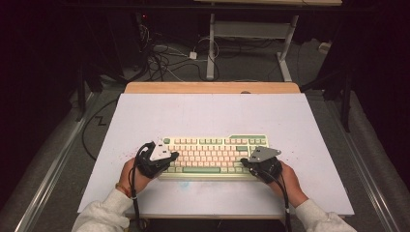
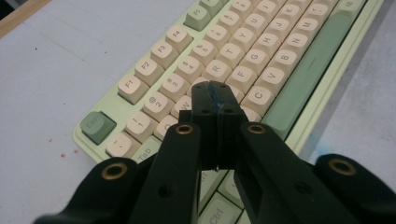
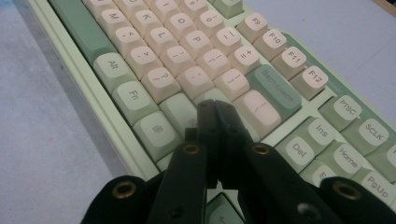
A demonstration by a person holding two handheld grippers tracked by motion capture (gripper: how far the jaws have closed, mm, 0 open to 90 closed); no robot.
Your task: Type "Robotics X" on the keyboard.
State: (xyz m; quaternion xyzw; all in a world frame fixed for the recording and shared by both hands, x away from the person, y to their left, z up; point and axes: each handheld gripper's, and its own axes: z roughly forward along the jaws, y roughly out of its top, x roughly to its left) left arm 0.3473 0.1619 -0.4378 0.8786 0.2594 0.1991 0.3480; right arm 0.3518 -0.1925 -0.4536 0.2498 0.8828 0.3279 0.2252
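Note:
A cream and green keyboard (image 1: 212,155) lies on the white table sheet (image 1: 212,113), near the front. My left gripper (image 1: 170,157) rests over the keyboard's left end, jaws shut together with nothing between them. In the left gripper view the closed tips (image 2: 215,93) hover over the keys (image 2: 243,77) around the left letter rows; contact cannot be judged. My right gripper (image 1: 247,163) sits at the keyboard's right end, also shut and holding nothing. In the right gripper view its tips (image 3: 215,106) hang above the Shift and Enter keys, near the Backspace key (image 3: 275,88).
The white sheet covers a wooden table (image 1: 212,87), with bare sheet behind and beside the keyboard. Small red specks (image 2: 60,154) mark the sheet left of the keyboard. Cables (image 1: 164,60) and a desk frame (image 1: 211,43) lie on the floor beyond.

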